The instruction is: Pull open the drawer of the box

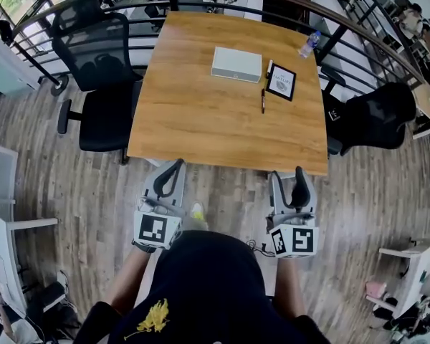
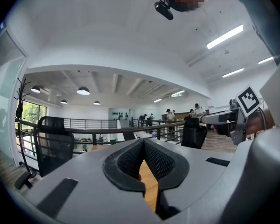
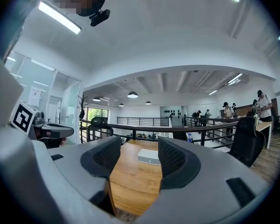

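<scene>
Dark top (image 1: 201, 285) at 6 o'clock. Just beyond: left gripper (image 1: 170, 172) pinched closed on nothing, right gripper (image 1: 287, 174) spread wide, both short of the bench (image 1: 201, 120). Box (image 1: 236, 64) well away at 12 o'clock. Likely risk: unbraced, sliding whole instead of drawer opening.

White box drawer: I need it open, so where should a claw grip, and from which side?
Likely the dark spot midway on the near long face of the box, coming from the person's side, where that face points; too small to confirm.
</scene>
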A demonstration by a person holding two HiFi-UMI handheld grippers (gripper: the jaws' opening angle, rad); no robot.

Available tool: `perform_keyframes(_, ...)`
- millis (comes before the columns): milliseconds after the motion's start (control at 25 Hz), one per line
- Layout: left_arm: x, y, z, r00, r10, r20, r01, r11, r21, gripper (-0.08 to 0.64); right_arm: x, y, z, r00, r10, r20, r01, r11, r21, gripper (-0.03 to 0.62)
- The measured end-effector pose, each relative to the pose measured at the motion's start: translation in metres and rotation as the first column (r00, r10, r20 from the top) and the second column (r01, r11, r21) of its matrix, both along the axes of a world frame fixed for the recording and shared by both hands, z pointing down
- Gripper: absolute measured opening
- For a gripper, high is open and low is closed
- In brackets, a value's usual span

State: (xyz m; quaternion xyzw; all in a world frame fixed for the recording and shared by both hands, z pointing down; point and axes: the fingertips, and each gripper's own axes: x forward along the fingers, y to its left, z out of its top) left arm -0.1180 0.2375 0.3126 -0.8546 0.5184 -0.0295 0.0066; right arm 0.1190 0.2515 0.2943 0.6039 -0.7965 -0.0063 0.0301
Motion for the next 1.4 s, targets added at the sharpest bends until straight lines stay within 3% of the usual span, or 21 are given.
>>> perform_keyframes(200, -0.020, -0.035, 0.004, 1.000, 0.017, -0.026, -0.017, 1.000, -0.016, 0.009, -0.019, -0.022, -0.004, 1.000, 0.022, -0.020, -0.022, 1.000, -0.018, 0.239)
perform_keyframes(560, -0.002, -0.096, 0.019, 0.999, 0.040, -0.029, -0.041, 0.998, -0.046, 0.009, -0.002, -0.076, 0.012, 0.998, 0.041, -0.038, -0.044, 0.997, -0.066, 0.236)
perform_keyframes(800, 0.024, -0.160, 0.021, 1.000, 0.004, -0.010, -0.004, 0.999, -0.050, 0.009, 0.018, -0.150, 0.023, 1.000, 0.000, -0.021, -0.001, 0.998, -0.070, 0.236)
perform_keyframes(1000, 0.051, -0.219, 0.007, 0.999, -0.037, 0.002, 0.037, 0.998, -0.042, 0.009, 0.031, -0.217, 0.023, 0.994, -0.056, -0.095, 0.052, 0.998, -0.047, 0.236)
perform_keyframes(1160, 0.071, -0.253, 0.006, 0.998, -0.063, 0.023, 0.064, 0.996, -0.055, 0.009, 0.044, -0.256, 0.030, 0.994, -0.090, -0.060, 0.086, 0.994, -0.068, 0.236)
perform_keyframes(1400, 0.079, -0.294, 0.018, 0.995, -0.085, 0.054, 0.089, 0.994, -0.069, 0.009, 0.034, -0.305, 0.049, 0.985, -0.159, -0.063, 0.155, 0.985, -0.071, 0.235)
